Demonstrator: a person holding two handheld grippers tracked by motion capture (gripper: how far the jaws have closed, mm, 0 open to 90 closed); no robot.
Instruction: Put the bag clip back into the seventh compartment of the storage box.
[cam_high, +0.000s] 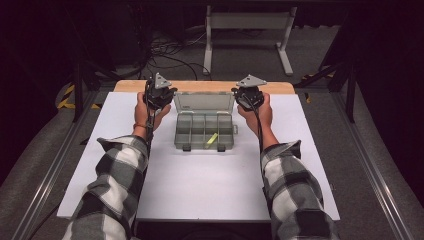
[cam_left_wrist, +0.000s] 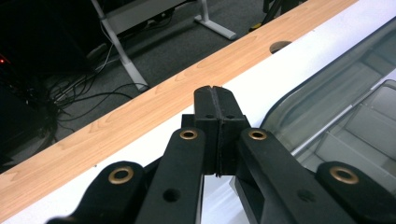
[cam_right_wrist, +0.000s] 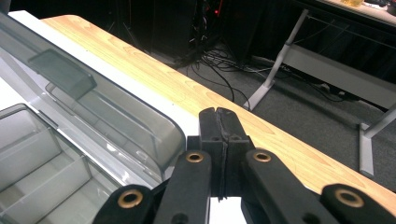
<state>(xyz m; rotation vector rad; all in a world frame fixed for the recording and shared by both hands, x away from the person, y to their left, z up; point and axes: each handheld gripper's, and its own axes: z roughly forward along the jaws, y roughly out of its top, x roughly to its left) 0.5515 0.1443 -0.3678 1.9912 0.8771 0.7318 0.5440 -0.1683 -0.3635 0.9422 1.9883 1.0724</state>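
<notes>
A clear plastic compartment box (cam_high: 205, 131) lies on the white table top (cam_high: 200, 180) with its lid (cam_high: 204, 102) tipped back open. A yellow-green strip (cam_high: 211, 140) rests in one of its front compartments. My left gripper (cam_high: 159, 92) is held just left of the lid; its jaws press together with nothing between them (cam_left_wrist: 215, 95). My right gripper (cam_high: 248, 93) hovers just right of the lid, jaws also shut and empty (cam_right_wrist: 216, 114). The lid's rim (cam_left_wrist: 327, 88) shows at the right of the left gripper view, and the box's dividers (cam_right_wrist: 56, 172) at the left of the right gripper view.
A wooden strip (cam_high: 200, 86) runs along the table's far edge. Beyond it stands a white metal frame (cam_high: 247, 30) on grey carpet, with black cables (cam_high: 170, 52) on the floor. Metal rails (cam_high: 50, 165) flank the table.
</notes>
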